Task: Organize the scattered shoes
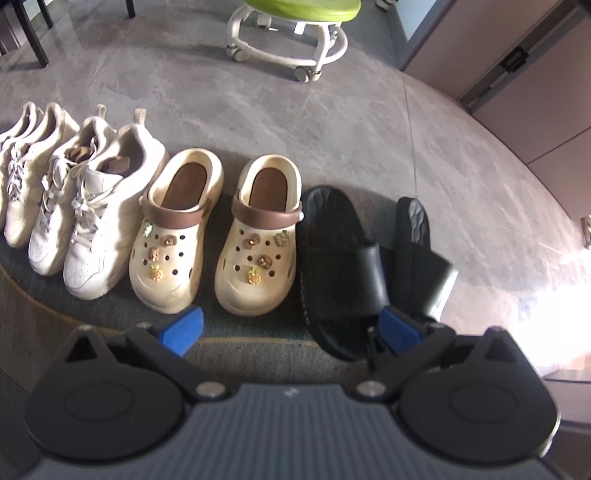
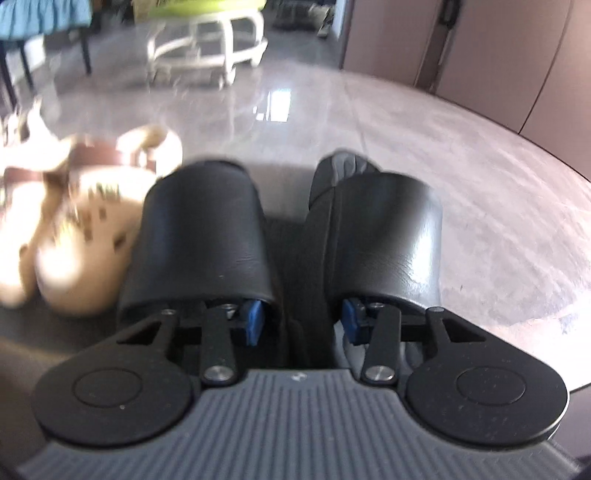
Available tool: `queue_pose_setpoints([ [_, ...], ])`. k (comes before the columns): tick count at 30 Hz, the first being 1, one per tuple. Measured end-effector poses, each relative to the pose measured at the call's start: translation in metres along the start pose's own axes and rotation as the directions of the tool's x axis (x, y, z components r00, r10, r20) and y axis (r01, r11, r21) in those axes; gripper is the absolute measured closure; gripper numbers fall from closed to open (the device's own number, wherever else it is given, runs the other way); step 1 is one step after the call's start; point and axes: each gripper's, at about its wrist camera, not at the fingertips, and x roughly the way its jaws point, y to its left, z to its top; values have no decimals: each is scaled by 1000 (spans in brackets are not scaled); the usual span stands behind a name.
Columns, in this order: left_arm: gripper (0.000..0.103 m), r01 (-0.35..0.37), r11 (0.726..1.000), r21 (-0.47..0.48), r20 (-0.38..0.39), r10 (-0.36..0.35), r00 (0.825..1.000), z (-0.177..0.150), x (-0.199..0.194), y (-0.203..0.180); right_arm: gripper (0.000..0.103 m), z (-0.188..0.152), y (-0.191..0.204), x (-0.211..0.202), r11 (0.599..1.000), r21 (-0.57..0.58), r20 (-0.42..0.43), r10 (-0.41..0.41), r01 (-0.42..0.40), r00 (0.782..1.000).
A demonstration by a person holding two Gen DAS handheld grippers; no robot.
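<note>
Left gripper (image 1: 291, 328): released, jaws spread wide, nothing between the blue pads (image 1: 181, 328). Held low at the near edge of the mat, facing the shoe row.

Right gripper (image 2: 302, 321): one finger pushed under the strap of each black slide, inner edges of both slides between the jaws. Grip force not determinable from the blurred right wrist view; clamped or loose cannot be told.

Polished grey stone floor (image 1: 332, 129): under the whole scene, with bright glare at the right.

Dark rounded mat (image 1: 210, 317): on the floor, bearing the row of shoes.

Lime-green stool on a white wheeled frame (image 1: 303, 9): on the floor beyond the row, well apart from it.

Two pairs of cream lace-up sneakers (image 1: 92, 221): at the left end of the row, side by side, toes toward the camera.

Pair of cream foam clogs with brown heel straps (image 1: 258, 243): middle of the row, upright, just beside the sneakers.

Left black slide with broad leather strap (image 1: 340, 273): flat on the mat, just right of the clogs.

Right black slide (image 1: 424, 258): right end of the row, tipped on its edge, ribbed sole partly visible.

Small gold and green charms (image 1: 255, 275): on the clog uppers.
</note>
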Motion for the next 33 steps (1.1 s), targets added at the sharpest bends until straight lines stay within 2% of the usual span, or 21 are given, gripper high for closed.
queue_pose_setpoints([
  [4,0,-17,1000,20,12,16,1000,1,1,-5,60,18,5,-4,1000,-28,-11,-9,8,1000],
  [7,0,-7,1000,12,-8,7,1000,-1,5,-7,59,19,2,5,1000,-9,-53,4,-4,999],
  [12,0,-10,998,67,8,10,1000,0,5,-12,57,-9,-2,23,999,-36,-97,28,-32,995],
  [14,0,-12,998,61,6,12,1000,1,6,-11,56,-18,-1,28,997,-57,-121,40,-47,992],
  [17,0,-10,998,59,1,10,1000,2,9,-11,38,-27,2,33,994,-81,-164,58,-72,985],
  [18,0,-9,998,61,-1,10,1000,3,10,-11,34,-26,0,32,995,-52,-169,69,-79,983],
  [20,0,-8,998,65,-4,8,1000,3,11,-12,34,-26,-8,27,996,17,-186,94,-92,978],
  [22,0,-6,998,68,-7,7,1000,4,13,-14,34,-26,-23,19,982,161,-188,132,-102,973],
  [24,0,-5,997,72,-10,5,1000,4,14,-15,34,-26,-41,11,940,323,-180,176,-111,968],
  [25,0,-4,997,74,-12,5,1000,5,15,-15,34,-28,-52,8,901,417,-158,197,-116,968],
  [28,0,-1,997,80,-16,3,1000,6,18,-17,32,-37,-81,2,721,681,-59,230,-129,971],
  [30,0,0,997,83,-20,1,1000,6,19,-18,31,-48,-93,2,602,787,5,213,-136,977],
  [31,0,1,996,84,-22,1,1000,7,20,-18,32,-56,-99,7,530,834,54,205,-157,977],
  [32,0,1,997,82,-26,1,1000,7,21,-18,32,-61,-103,12,488,858,76,187,-160,979],
  [33,0,2,997,79,-31,1,1000,7,22,-18,32,-63,-105,15,483,865,71,152,-137,986],
])
